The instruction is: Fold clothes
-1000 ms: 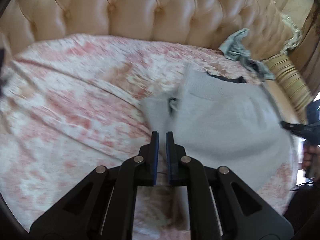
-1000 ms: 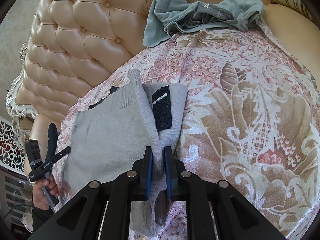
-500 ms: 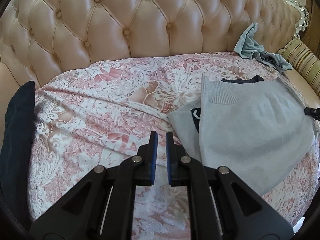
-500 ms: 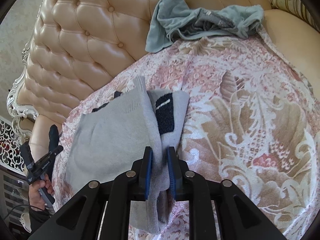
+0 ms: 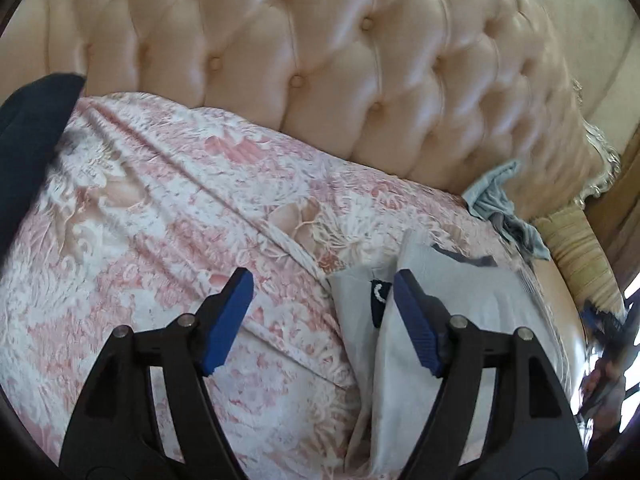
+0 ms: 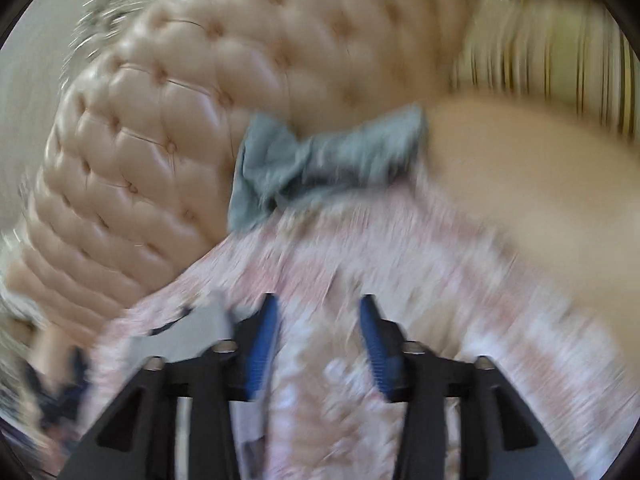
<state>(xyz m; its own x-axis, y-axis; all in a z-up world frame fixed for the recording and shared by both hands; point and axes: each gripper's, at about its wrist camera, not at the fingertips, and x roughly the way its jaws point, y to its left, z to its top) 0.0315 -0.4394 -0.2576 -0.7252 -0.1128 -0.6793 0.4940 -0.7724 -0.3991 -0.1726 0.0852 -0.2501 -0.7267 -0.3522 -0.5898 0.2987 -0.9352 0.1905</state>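
Observation:
A folded light grey sweater (image 5: 472,312) with a dark patch lies on the pink floral bedspread (image 5: 168,216), at the lower right of the left wrist view. My left gripper (image 5: 324,280) is open above the spread, its right finger over the sweater's left edge, nothing between the fingers. The right wrist view is blurred by motion. There my right gripper (image 6: 318,316) is open over the bedspread (image 6: 400,248), with the grey sweater (image 6: 192,336) at its lower left. A crumpled blue-grey garment (image 6: 304,160) lies against the headboard ahead of it; the same garment (image 5: 500,204) shows at the far right.
A tufted beige headboard (image 5: 320,72) runs along the back. A dark navy garment (image 5: 28,136) lies at the left edge. A striped cushion (image 5: 580,248) sits at the right, and a person's hand (image 5: 604,380) shows at the right edge.
Both grippers have opened. The right gripper has let go of the grey sweater and swung right and up. The left gripper has tilted toward the headboard.

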